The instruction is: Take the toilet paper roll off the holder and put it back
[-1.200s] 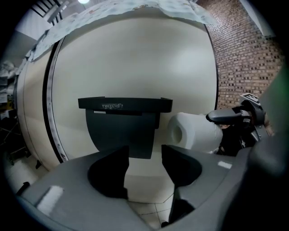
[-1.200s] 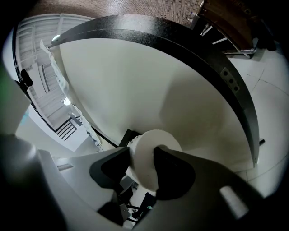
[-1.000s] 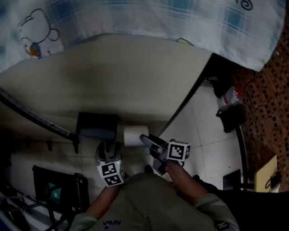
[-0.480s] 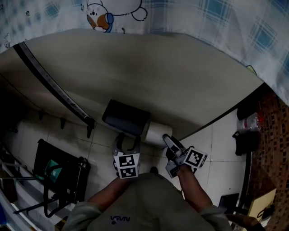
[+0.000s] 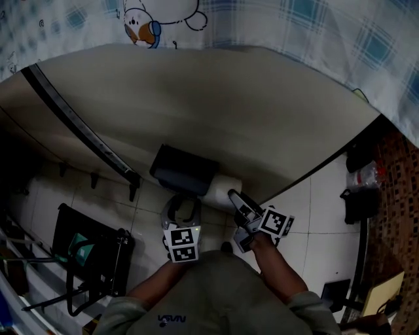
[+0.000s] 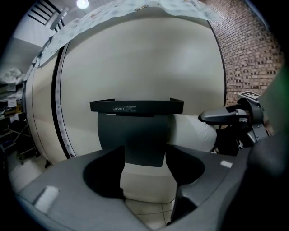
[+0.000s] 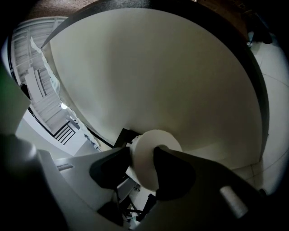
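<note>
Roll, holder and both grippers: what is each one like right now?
Holder: on the wall, cover down.
Roll: sticking out of its side, pinched.
Right gripper: shut on the roll.
Left gripper: open, jaws just closed a little; cover between them, not pinched.

Toilet paper roll (image 5: 221, 188) juts sideways from black wall holder (image 5: 183, 171)

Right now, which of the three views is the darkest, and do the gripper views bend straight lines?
Head view: the darkest, underexposed overall, and only the toilet paper roll stands out pale. Left gripper view: the brightest, a lamp glares at the top, and the black strip bows strongly. Right gripper view: black corners, and the wall bulges with the same fisheye bending.
</note>
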Demonstrator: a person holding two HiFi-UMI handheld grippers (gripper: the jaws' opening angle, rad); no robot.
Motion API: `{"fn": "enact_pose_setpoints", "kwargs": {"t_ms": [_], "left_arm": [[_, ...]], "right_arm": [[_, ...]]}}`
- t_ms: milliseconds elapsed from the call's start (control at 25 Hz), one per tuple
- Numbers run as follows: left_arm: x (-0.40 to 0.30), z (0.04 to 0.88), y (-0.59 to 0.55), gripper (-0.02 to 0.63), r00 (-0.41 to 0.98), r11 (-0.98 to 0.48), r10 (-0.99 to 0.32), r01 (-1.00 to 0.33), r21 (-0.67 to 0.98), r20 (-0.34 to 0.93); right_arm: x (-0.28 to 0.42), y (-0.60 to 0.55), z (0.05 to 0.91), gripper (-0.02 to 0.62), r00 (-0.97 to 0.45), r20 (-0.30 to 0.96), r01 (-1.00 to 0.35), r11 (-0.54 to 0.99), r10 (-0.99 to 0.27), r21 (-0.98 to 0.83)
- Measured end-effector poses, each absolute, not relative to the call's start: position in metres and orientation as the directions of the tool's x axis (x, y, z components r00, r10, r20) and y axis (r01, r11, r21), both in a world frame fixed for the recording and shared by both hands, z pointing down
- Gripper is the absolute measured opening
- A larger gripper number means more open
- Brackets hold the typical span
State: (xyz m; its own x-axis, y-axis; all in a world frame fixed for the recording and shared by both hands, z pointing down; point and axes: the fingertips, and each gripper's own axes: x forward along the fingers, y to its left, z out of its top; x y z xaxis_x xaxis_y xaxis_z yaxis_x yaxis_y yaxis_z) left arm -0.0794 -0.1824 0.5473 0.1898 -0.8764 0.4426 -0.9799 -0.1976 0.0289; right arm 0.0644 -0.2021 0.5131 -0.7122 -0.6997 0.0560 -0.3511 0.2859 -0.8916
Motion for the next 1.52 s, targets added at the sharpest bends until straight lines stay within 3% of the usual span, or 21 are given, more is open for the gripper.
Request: {"fn": "enact_pose_setpoints", "kwargs": {"t_ms": [280, 880, 1000, 1520], "left_arm": [[-0.083, 0.545, -0.176, 0.278, 0.193, -0.203, -0.877, -0.979, 0.024, 0.441], [-0.086, 0.544, -0.173, 0.291, 0.198, -0.212, -0.878, -0.977, 0.017, 0.436], [-0.086, 0.543, -0.171, 0.291, 0.205, -0.218, -0.877, -0.976, 0.019, 0.434], [-0.088, 0.542, -0.170, 0.290, 0.243, -0.255, -0.867, -0.966, 0.030, 0.435]], "right_arm": [[0.057, -0.206, 0.526, 0.167, -0.704, 0.128, -0.414, 0.257, -0.699, -0.873], [0.042, -0.200, 0.521, 0.164, -0.713, 0.078, -0.337, 0.244, -0.697, -0.909], [0.038, -0.203, 0.529, 0.164, -0.702, 0.117, -0.361, 0.209, -0.703, -0.909], [-0.021, -0.219, 0.531, 0.169, -0.756, 0.092, -0.346, 0.277, -0.648, -0.897]]}}
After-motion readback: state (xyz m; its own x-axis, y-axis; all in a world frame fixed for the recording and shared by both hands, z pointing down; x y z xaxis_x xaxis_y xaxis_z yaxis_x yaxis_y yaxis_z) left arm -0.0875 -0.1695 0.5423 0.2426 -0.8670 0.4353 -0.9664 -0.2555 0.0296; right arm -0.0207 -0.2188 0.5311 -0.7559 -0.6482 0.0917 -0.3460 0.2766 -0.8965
